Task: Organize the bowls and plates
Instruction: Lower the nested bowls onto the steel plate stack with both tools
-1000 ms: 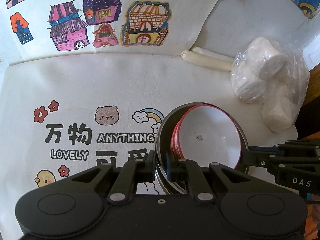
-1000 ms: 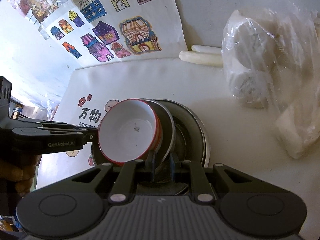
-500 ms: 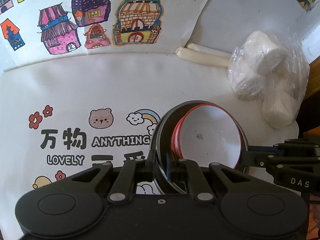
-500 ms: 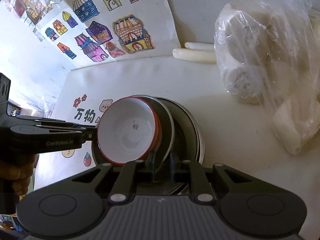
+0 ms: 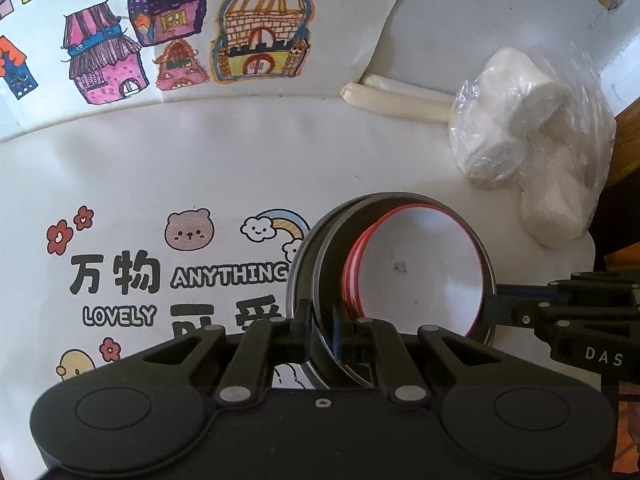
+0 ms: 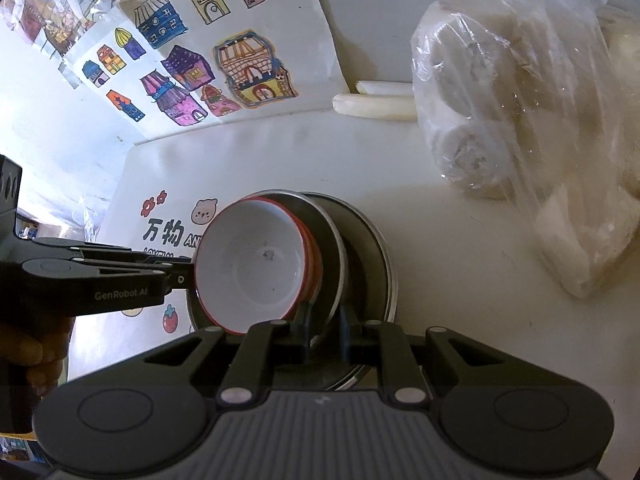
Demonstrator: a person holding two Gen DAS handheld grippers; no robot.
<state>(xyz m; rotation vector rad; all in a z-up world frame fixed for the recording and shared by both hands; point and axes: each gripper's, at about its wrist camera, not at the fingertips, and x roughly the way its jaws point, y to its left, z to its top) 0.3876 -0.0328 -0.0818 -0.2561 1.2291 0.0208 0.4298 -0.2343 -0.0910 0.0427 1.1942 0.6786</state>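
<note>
Both grippers are on the same stack of dishes, one from each side, prob bc it's too wide and heavy for one pinch on a thin rim. The left gripper [image 5: 320, 330] has its jaws closed on the near edge of the metal bowl [image 5: 320, 280], one finger outside the wall, one inside. The right gripper [image 6: 325, 330] is clamped on the same bowl's rim from the opposite side; in the left cam it shows as the arm coming in from the right [image 5: 560, 312]. Two opposed grips should stop the stack from swinging, that's my guess for the setup.

The stack sits tilted, mouth up toward the cams, just over or on the printed cloth [image 5: 160, 184] w/ the bear and "ANYTHING LOVELY" lettering; can't tell if the bottom touches. Under the held bowl there's a wider metal plate or pan [image 6: 380, 264], nested close; whether it's lifted too or lying on the cloth, can't tell.

Inside the metal bowl: red-rimmed bowls [image 6: 256, 264], white inside, red edge, at least two nested going by the doubled red lines. Small dark speck near the middle of the top one. Metal is dull grey w/ a brighter lip.

Off to the right, well apart, a clear plastic bag of white lumps [image 5: 528, 152], and pale rolls [image 5: 392, 100] at the foot of the house drawings [image 5: 160, 40]. Looks like stacking's mostly done, stack just needs parking somewhere
</note>
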